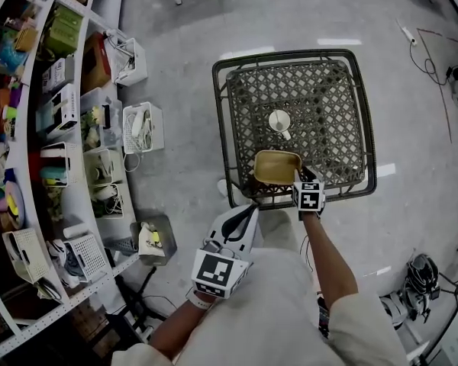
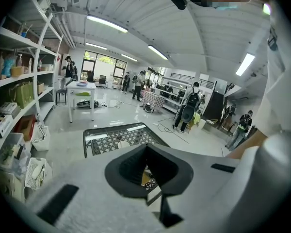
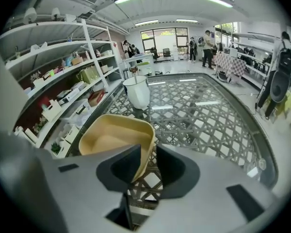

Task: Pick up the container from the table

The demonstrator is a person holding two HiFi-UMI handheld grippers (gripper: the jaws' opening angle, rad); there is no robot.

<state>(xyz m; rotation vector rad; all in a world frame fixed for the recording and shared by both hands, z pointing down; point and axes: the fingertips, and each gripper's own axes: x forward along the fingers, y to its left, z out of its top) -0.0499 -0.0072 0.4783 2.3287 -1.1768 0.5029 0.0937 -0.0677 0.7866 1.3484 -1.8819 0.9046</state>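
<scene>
A tan, square-sided container (image 1: 276,166) (image 3: 114,140) stands near the front edge of the lattice-topped table (image 1: 290,54) (image 3: 208,115). My right gripper (image 1: 301,175) (image 3: 149,161) is at the container's right side and open. The container's right wall stands between the jaws, with a gap beside the outer pad. My left gripper (image 1: 250,208) (image 2: 145,152) hangs short of the table's front edge, close to my body. Its fingers meet at the tips and nothing is between them. In the left gripper view the table (image 2: 116,137) lies ahead, and only a sliver of the container shows behind the jaws.
A white cup (image 1: 279,121) (image 3: 137,91) stands behind the container at mid-table. Shelves (image 1: 53,128) packed with boxes run along the left, with white baskets (image 1: 143,126) on the floor beside them. A cable (image 1: 435,59) trails on the floor at far right. People stand far off in the room.
</scene>
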